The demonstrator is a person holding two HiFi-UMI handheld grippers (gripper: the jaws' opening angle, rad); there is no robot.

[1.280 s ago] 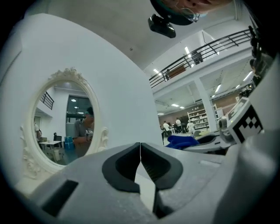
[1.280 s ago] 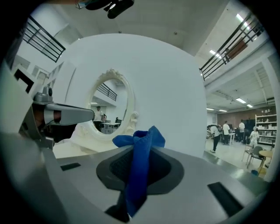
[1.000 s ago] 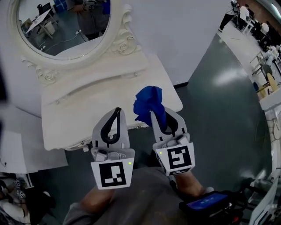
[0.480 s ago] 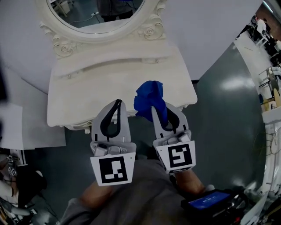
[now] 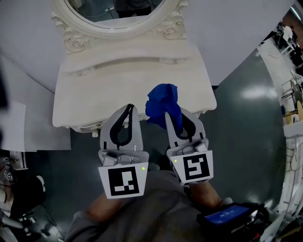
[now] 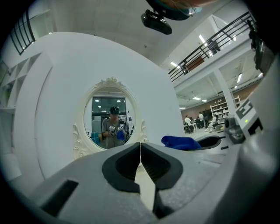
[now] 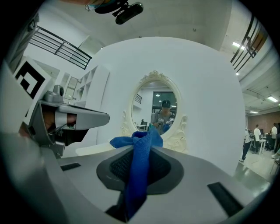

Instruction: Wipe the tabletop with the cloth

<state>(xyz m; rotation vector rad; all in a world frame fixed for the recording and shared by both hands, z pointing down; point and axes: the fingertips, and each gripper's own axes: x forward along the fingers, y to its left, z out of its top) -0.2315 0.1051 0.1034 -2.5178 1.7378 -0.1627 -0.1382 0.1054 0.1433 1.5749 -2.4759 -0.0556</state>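
Recentred in the upper frame since earlier, the tabletop (image 5: 104, 94) lies ahead of our right gripper (image 5: 174, 116), jaws pinching the blue cloth (image 5: 162, 100); our left gripper (image 5: 131, 108) is pressed together, empty.

The cloth (image 5: 162, 101) in your right claw (image 5: 173, 116) looked like soft blue microfibre, nubby and matt. That claw and your left claw (image 5: 129, 108) were smooth matt grey plastic with black ribbed pads. The table (image 5: 94, 90) had a smooth, white, painted-looking top with little sheen. Behind the table, the mirror (image 5: 118, 5) was glossy glass in a carved white frame. Beside the table, the dark floor (image 5: 246, 123) shone.
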